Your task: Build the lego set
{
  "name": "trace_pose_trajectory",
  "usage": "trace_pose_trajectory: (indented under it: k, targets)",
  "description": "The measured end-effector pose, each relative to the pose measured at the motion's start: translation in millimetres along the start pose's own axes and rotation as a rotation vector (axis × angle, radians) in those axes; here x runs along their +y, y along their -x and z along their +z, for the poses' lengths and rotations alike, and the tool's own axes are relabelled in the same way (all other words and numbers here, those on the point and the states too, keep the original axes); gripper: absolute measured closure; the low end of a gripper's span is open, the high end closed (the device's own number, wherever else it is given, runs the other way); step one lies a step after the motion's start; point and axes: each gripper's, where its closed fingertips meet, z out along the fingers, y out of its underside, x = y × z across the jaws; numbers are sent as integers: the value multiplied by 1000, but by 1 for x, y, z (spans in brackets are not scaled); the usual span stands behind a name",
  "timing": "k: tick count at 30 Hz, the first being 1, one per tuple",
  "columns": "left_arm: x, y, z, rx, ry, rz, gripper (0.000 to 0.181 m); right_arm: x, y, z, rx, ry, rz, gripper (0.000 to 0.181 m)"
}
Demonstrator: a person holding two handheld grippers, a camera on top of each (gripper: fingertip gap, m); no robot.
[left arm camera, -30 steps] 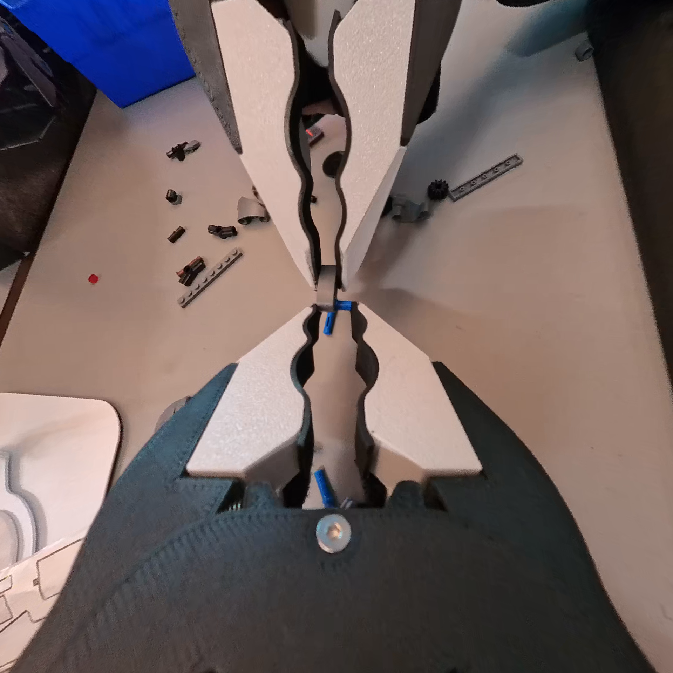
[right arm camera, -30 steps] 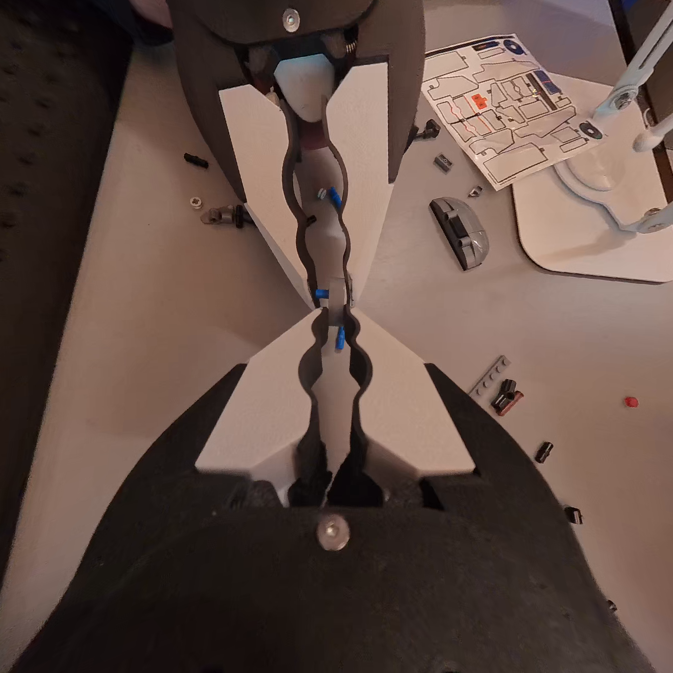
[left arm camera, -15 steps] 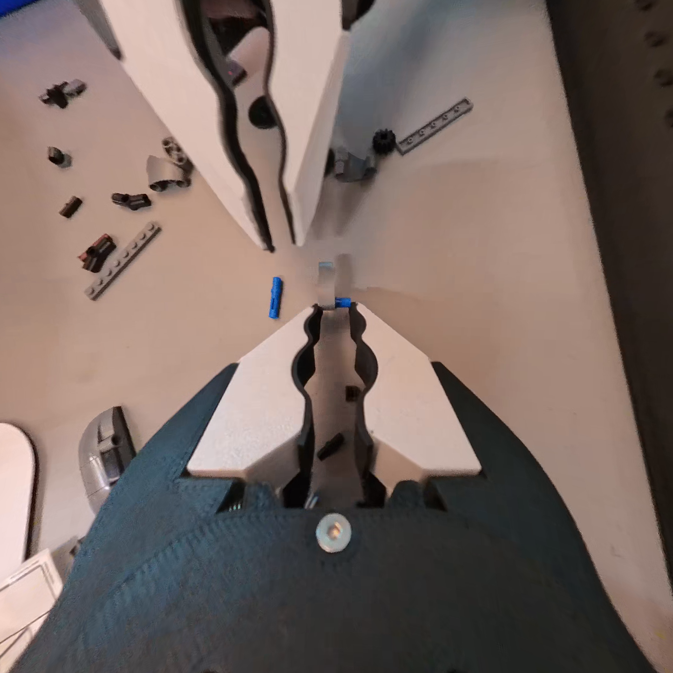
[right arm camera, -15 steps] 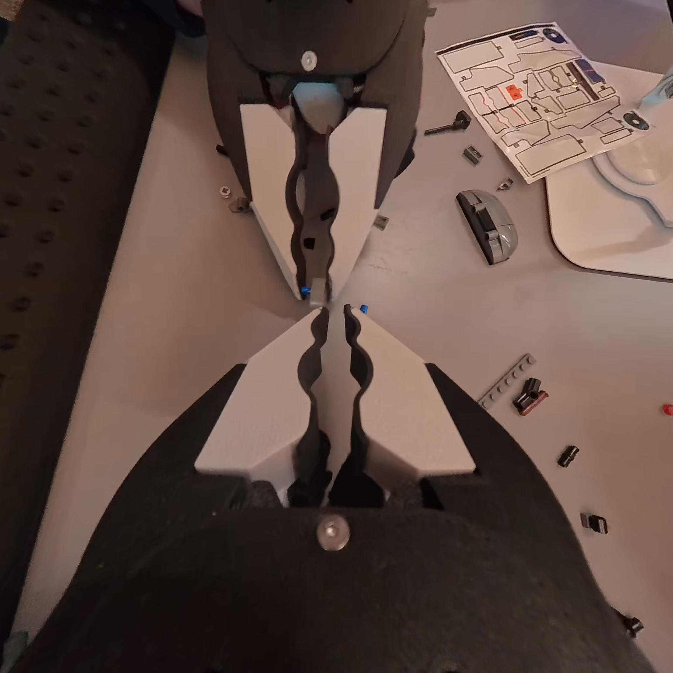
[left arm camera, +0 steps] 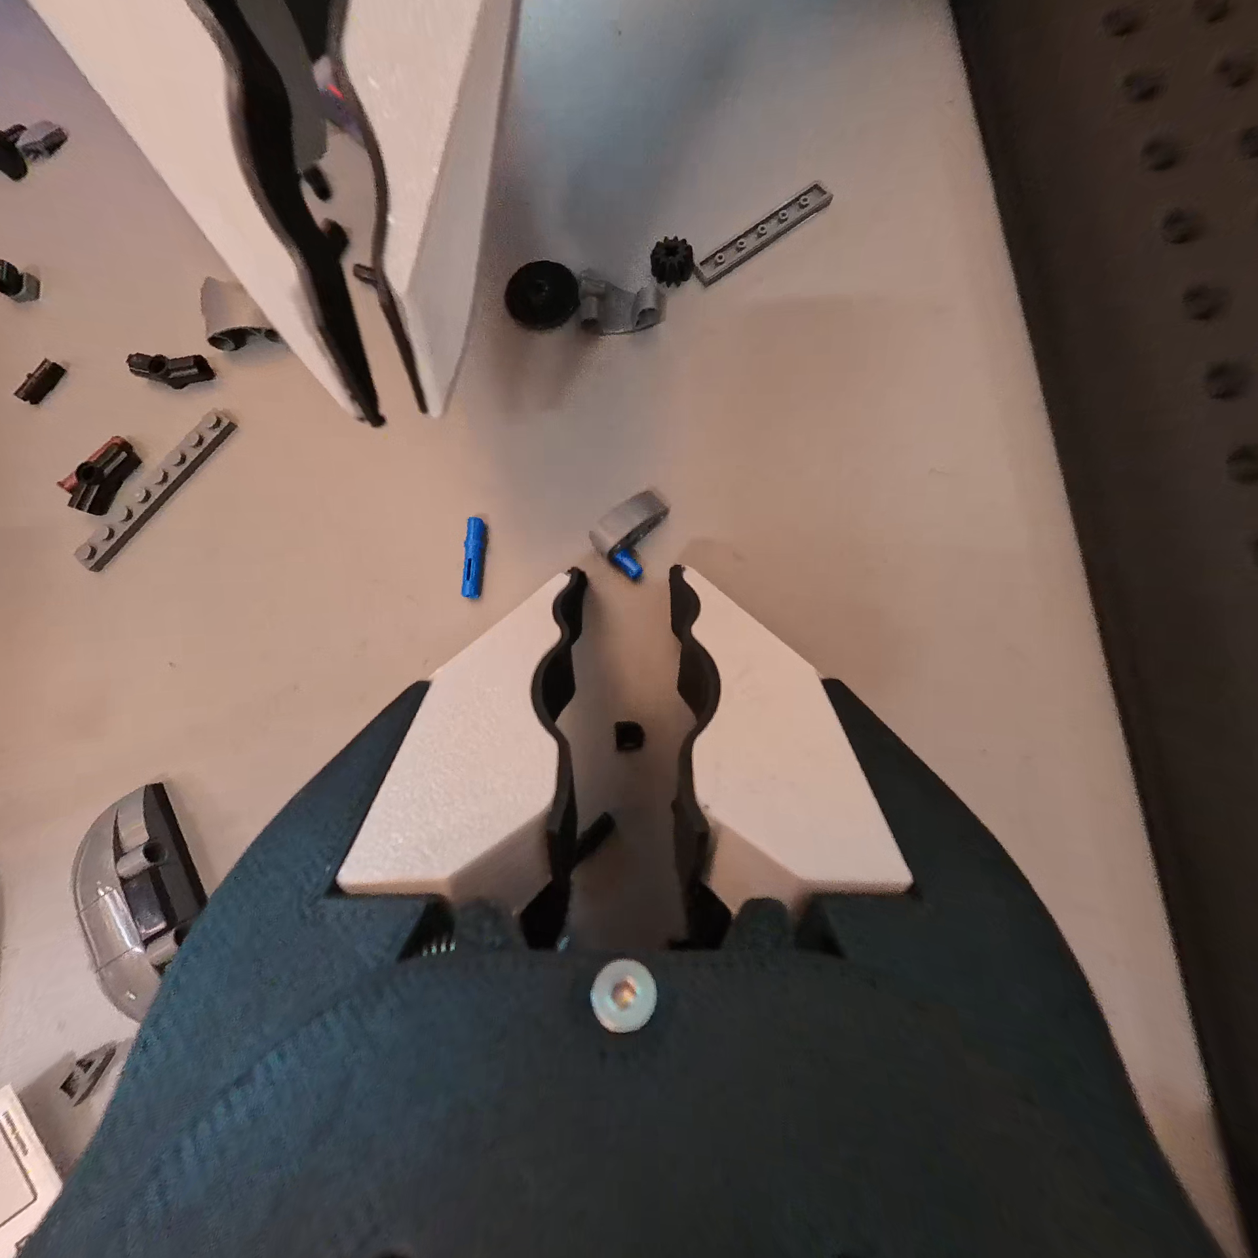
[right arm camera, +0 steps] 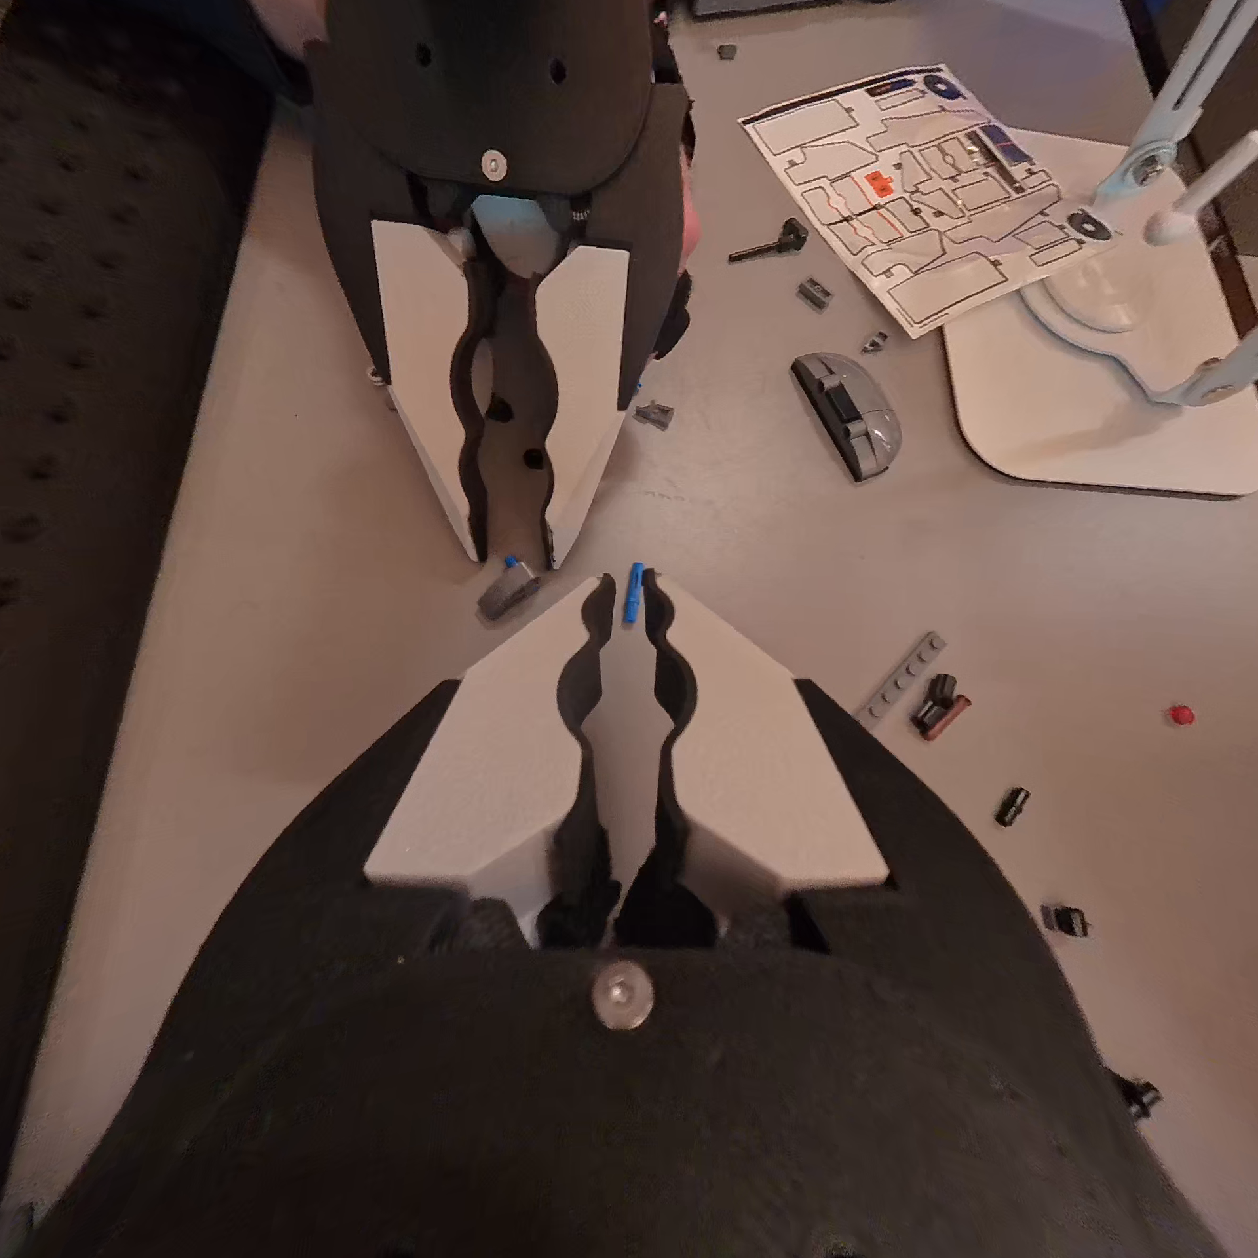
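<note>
A: Is either tool holding a piece?

B: No. The left tool (left arm camera: 623,572) is spread apart, empty; a grey piece with a blue pin (left arm camera: 630,527) lies on the desk (left arm camera: 783,476) just beyond its tips.

A: The right tool (right arm camera: 625,577)?

B: Slightly apart, with a loose blue pin (right arm camera: 634,592) lying between its tips.

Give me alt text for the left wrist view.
The open left gripper hovers over a beige table, just short of a small grey piece with a blue pin. A loose blue pin lies left of it; the right gripper hangs opposite.
</note>
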Motion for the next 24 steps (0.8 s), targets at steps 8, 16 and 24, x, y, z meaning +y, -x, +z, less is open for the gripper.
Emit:
trace_pose_trajectory:
  k: [8,16,24]
  targets:
    - [5,3,-7,-9,15,1,154,3,-33,-18,146,-34,86,173]
    - [6,26,-22,-122,-11,-34,159,11,-81,-50,359,-133,266,167]
    - [9,68,-45,-331,-54,-140,160,33,-108,-75,484,-137,415,158]
